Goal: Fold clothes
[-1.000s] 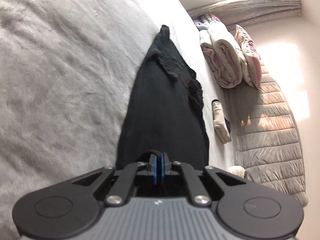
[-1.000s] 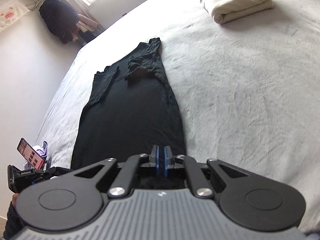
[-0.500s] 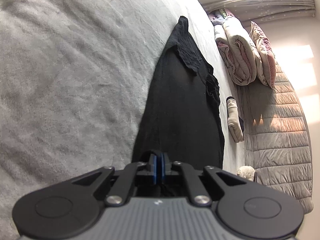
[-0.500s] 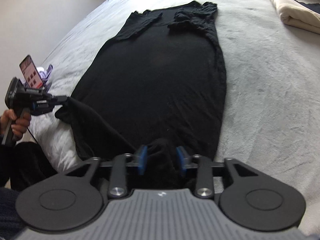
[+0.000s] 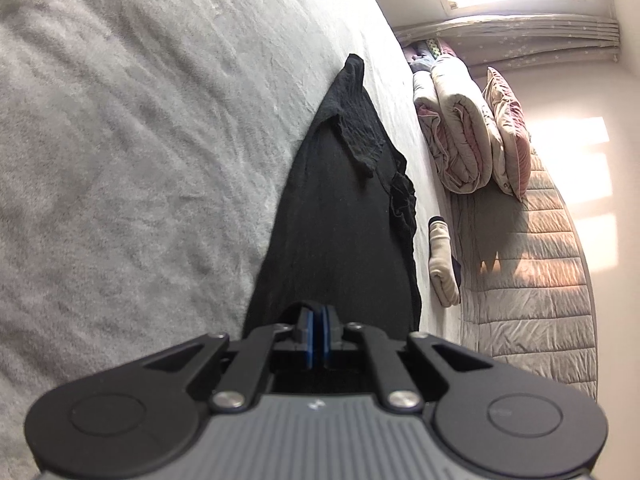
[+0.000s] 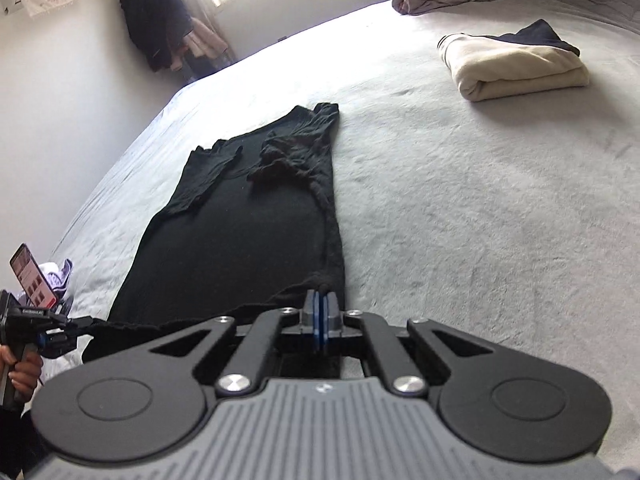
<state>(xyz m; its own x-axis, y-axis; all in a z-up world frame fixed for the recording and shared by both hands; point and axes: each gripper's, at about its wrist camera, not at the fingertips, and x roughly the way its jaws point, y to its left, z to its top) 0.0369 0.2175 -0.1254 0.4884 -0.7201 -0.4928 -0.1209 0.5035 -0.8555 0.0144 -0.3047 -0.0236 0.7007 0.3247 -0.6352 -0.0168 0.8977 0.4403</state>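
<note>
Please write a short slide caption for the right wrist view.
Right gripper pinches the hem of a black dress spread on the grey bed.

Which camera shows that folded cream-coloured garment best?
The right wrist view: the folded cream garment lies whole and well lit on the bed. The left wrist view shows it only edge-on, as a narrow strip beyond the black dress.

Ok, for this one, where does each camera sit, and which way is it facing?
Left wrist: rides the left tool, low at the hem, looking along the black dress toward the rolled bedding; only that tool's own shut fingers show.
Right wrist: rides the right tool, also at the hem, facing the window wall; the left tool and the hand holding it show at far left.
Shared: the dress, the grey bed cover, the folded cream garment.
</note>
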